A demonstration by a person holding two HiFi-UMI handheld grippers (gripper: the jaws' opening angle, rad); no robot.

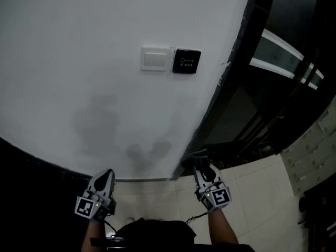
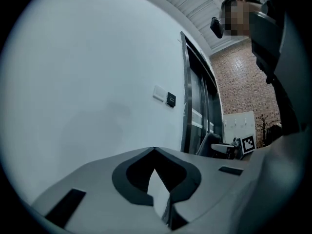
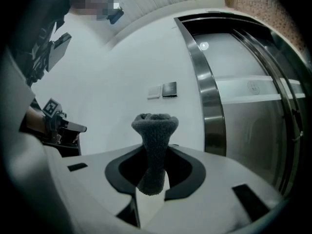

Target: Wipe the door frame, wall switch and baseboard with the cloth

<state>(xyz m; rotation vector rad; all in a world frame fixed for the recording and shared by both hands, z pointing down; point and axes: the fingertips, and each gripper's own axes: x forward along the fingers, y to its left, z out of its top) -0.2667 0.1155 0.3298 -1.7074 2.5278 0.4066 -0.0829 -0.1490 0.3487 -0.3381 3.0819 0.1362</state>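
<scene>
Right gripper [image 3: 155, 155] has its fingers pinched tight on the grey cloth [image 3: 155, 126], which pokes up out of them. Left gripper [image 2: 155, 152] fingers are closed together on nothing. Both sit low by the white wall [image 1: 79, 62], wall switch [image 1: 154, 59] higher up, dark door frame [image 1: 231, 67] just right of it

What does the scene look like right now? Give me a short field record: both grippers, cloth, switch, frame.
left gripper: fingers together, nothing held, low by the wall
right gripper: fingers shut on the cloth
cloth: dark grey, fuzzy, bunched end sticking out past the fingers
wall switch: white, above both grippers, not touched
exit button: black, beside the switch on the door side
door frame: metal; cloth near its lower end, contact unclear
</scene>
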